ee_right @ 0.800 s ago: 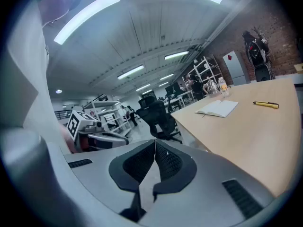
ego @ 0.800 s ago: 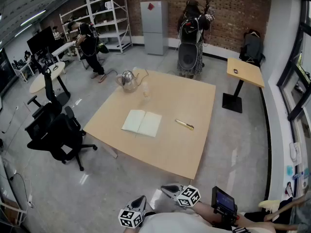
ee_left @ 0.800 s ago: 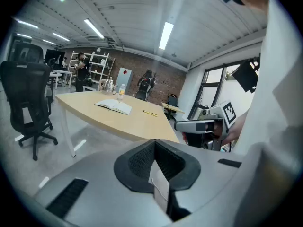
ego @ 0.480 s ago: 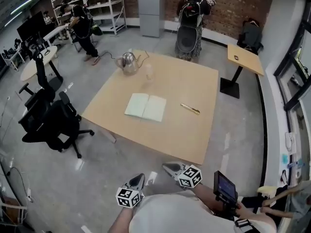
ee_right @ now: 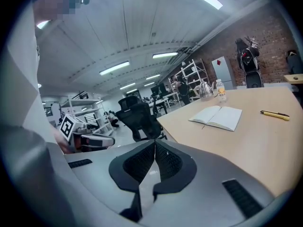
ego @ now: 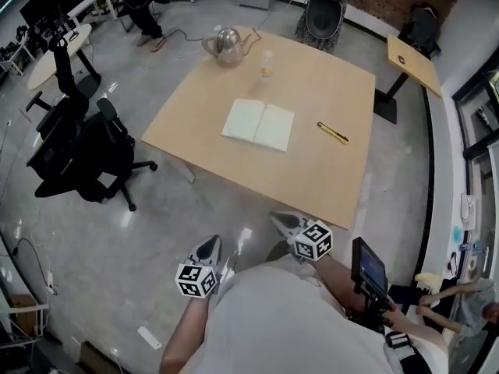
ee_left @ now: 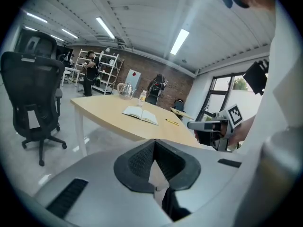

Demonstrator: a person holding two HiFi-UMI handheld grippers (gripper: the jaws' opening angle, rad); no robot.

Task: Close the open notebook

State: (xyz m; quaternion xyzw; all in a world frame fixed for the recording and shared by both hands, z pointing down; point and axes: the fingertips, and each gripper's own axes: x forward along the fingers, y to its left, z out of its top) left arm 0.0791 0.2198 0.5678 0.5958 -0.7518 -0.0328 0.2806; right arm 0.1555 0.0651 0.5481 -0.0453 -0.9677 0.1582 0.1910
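We read no text, brand, number or sign anywhere. Marker cubes (ego: 196,279) on left gripper (ego: 209,244) and right gripper (ego: 282,219): black-and-white patterns only. Notebook (ego: 258,125) pages: too small to tell.

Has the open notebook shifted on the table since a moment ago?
No. The notebook keeps its place left of the pen, nearer than the kettle; only the view shifted.

Grey floor (ego: 93,271) — brick wall (ee_right: 274,41), black chairs (ego: 78,150)

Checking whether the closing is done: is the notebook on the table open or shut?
Open. The notebook lies spread flat on the table, both pages facing up either side of the spine.
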